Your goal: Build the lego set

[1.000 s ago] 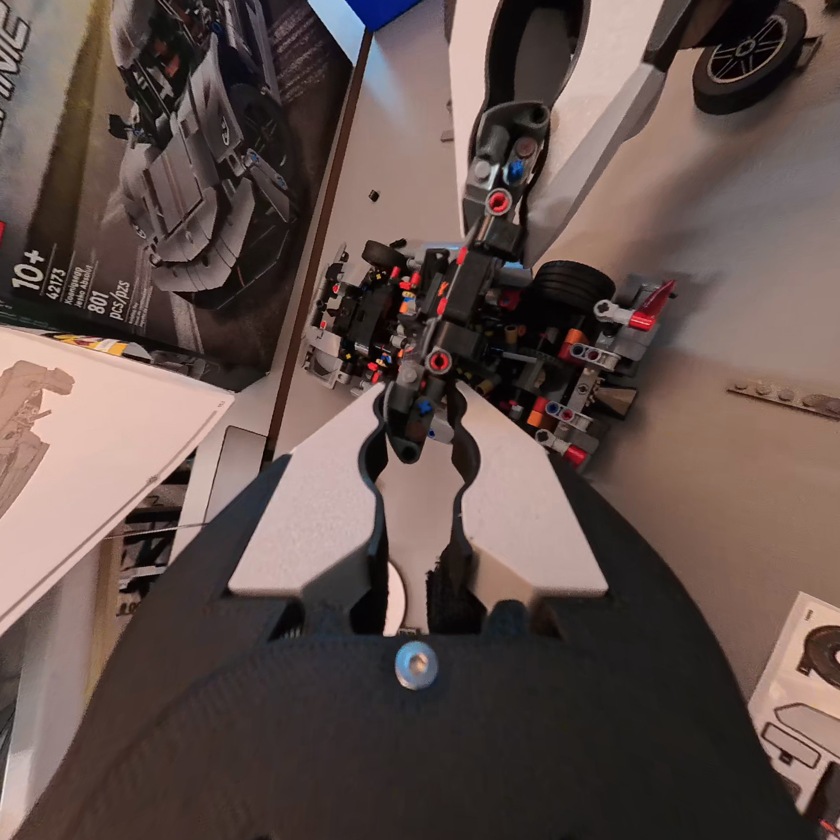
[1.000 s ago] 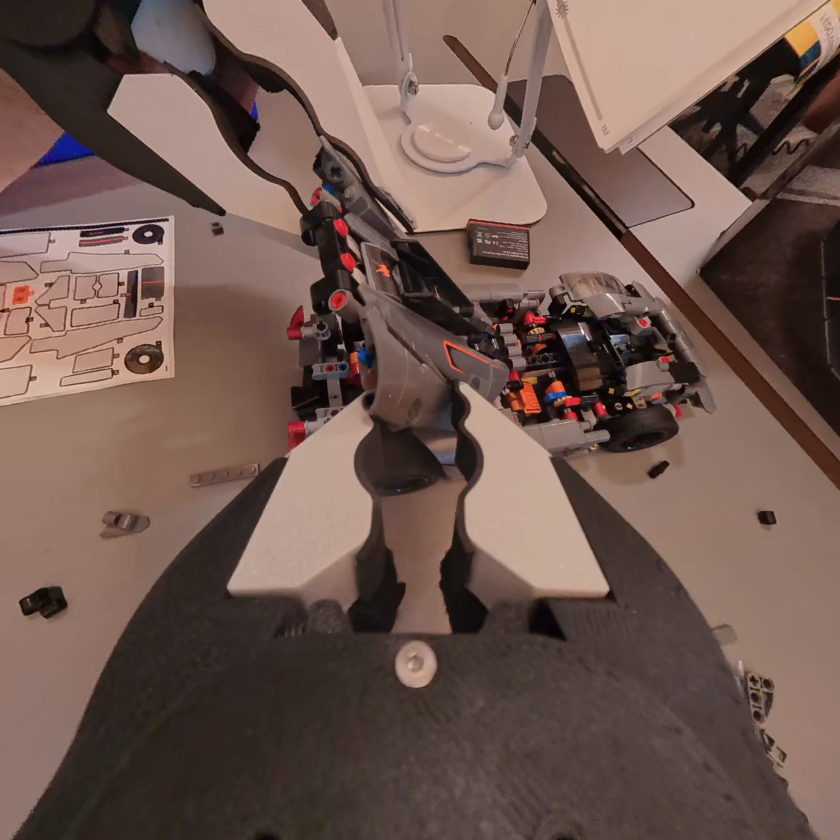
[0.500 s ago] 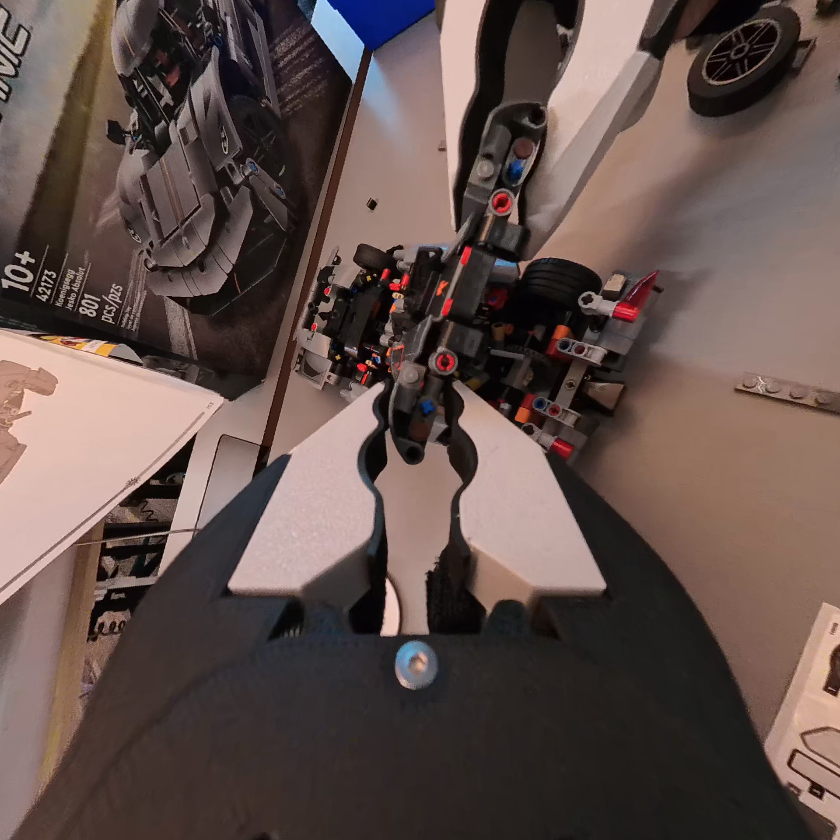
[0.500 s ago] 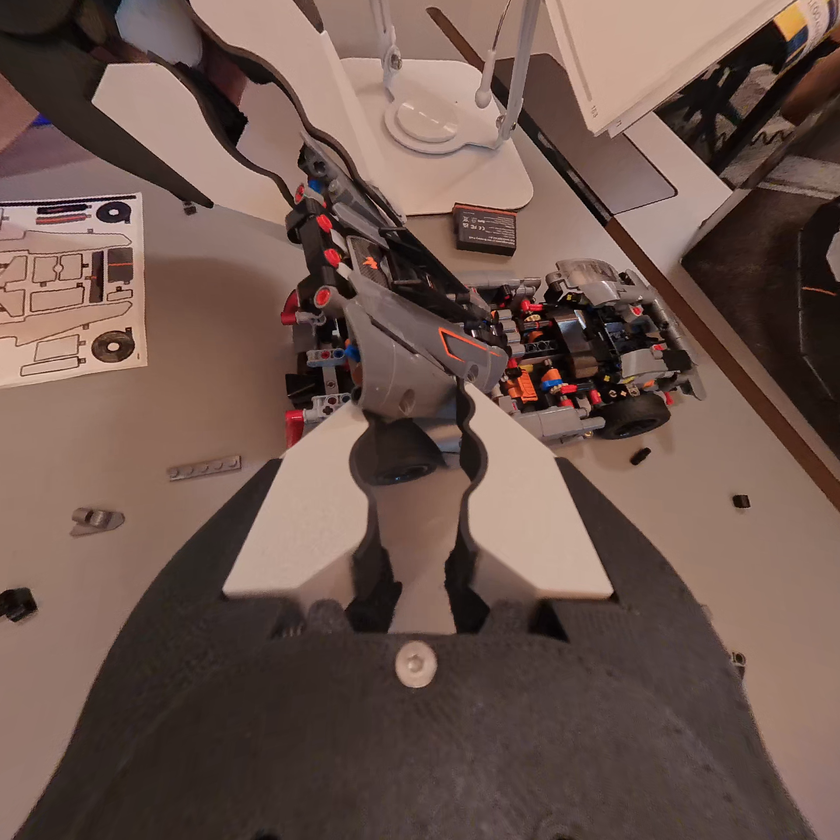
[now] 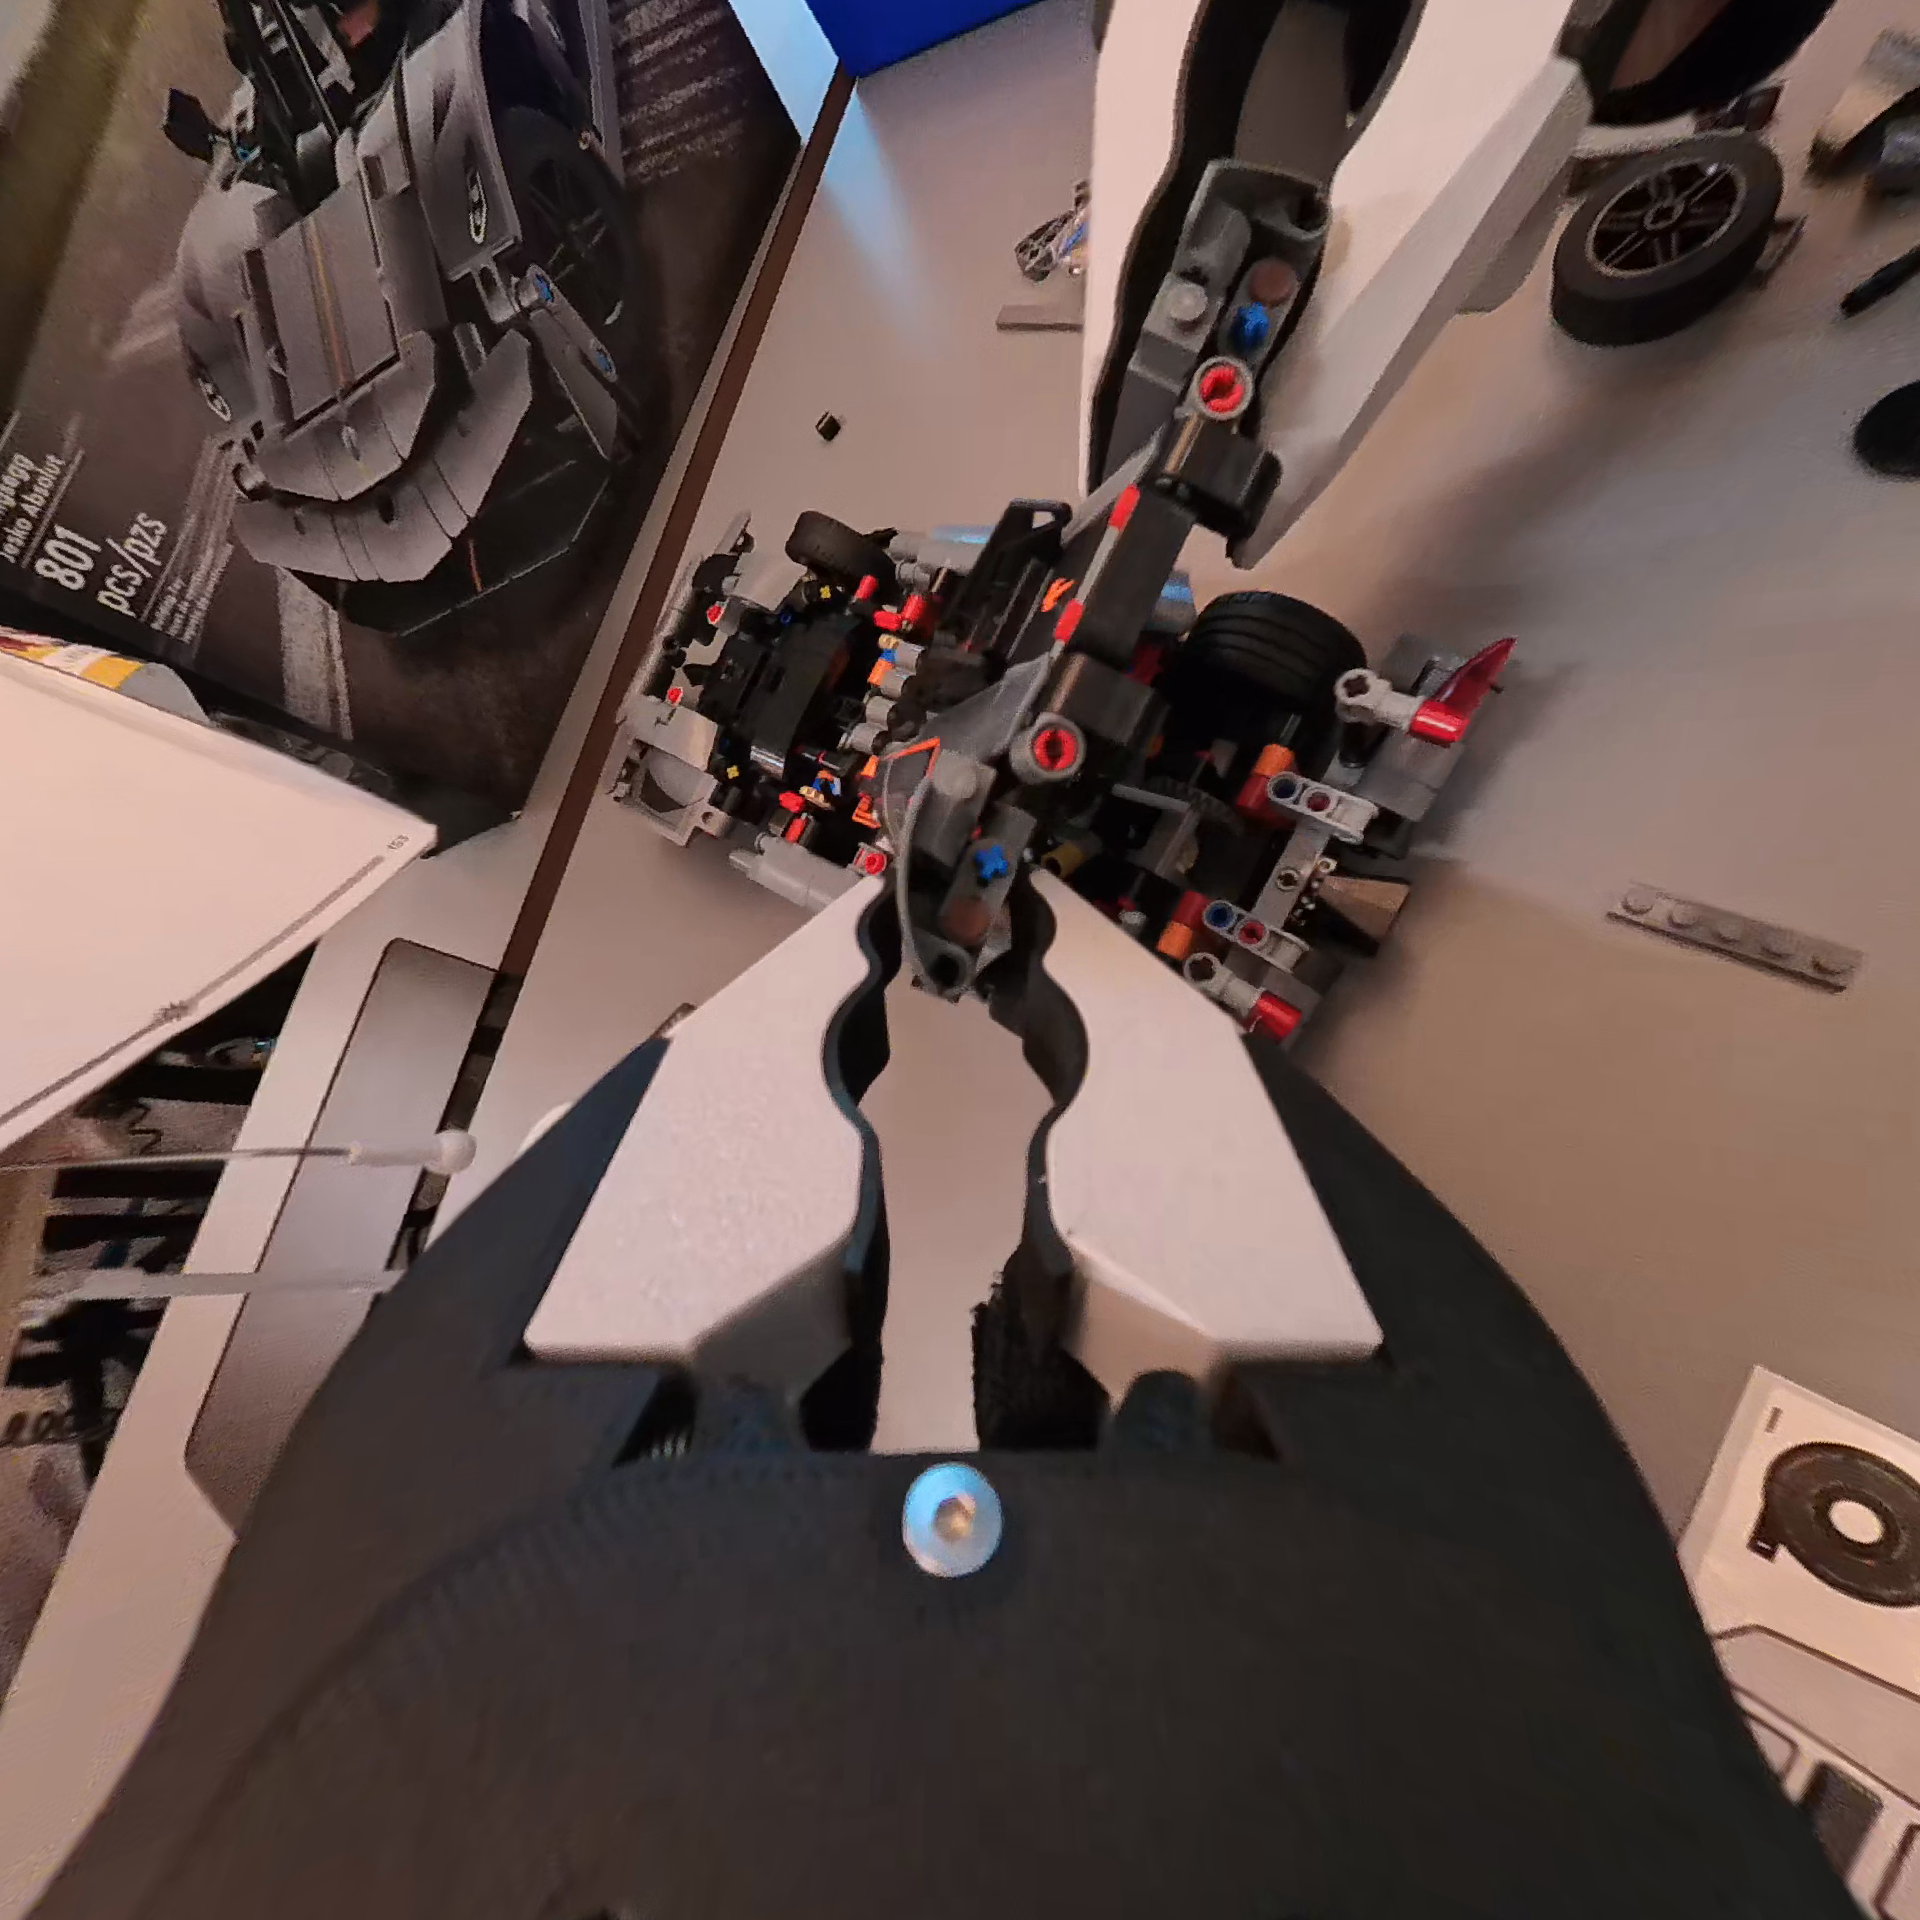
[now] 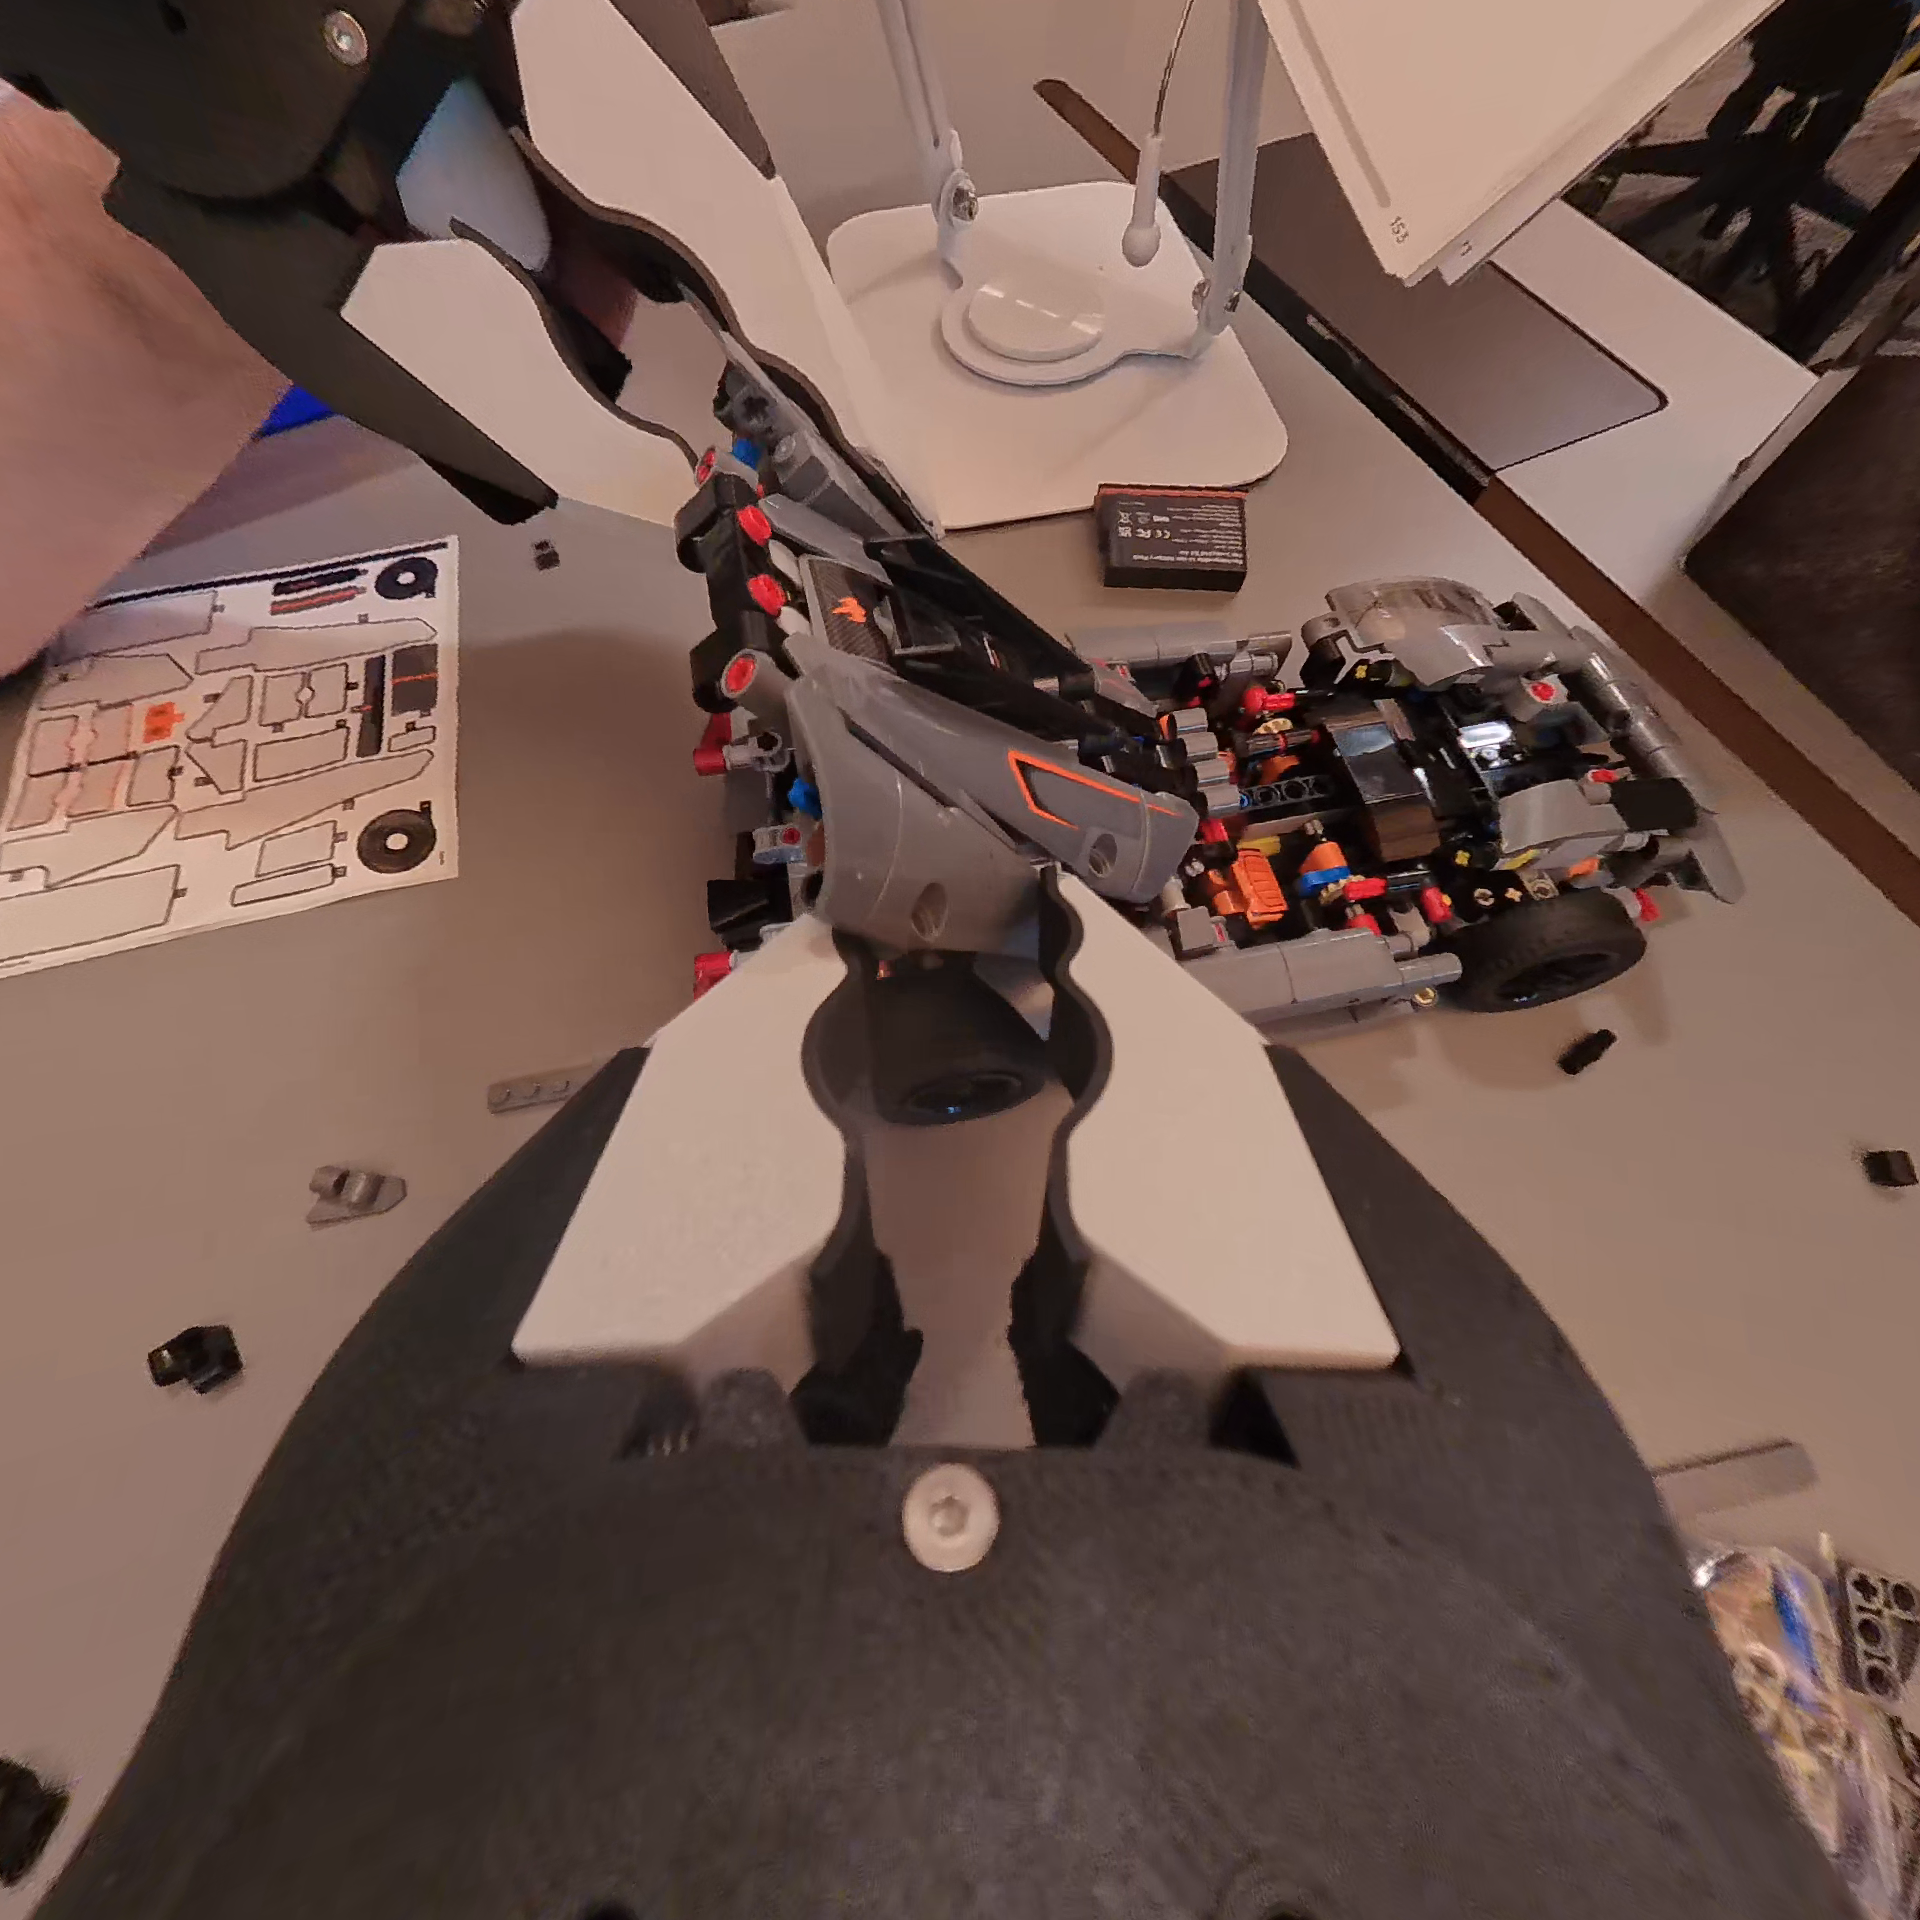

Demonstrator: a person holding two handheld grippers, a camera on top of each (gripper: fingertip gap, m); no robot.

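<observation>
Bodywork panel assembly (image 6: 935,758) — clamped at each end by left gripper (image 5: 961,940) and right gripper (image 6: 951,914) jaws above chassis (image 6: 1403,790); uneven squeeze could pop pins — panel drops.

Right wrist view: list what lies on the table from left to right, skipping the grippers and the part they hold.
Sticker sheet → small grey piece → car chassis → small black piece → another black piece.
</observation>
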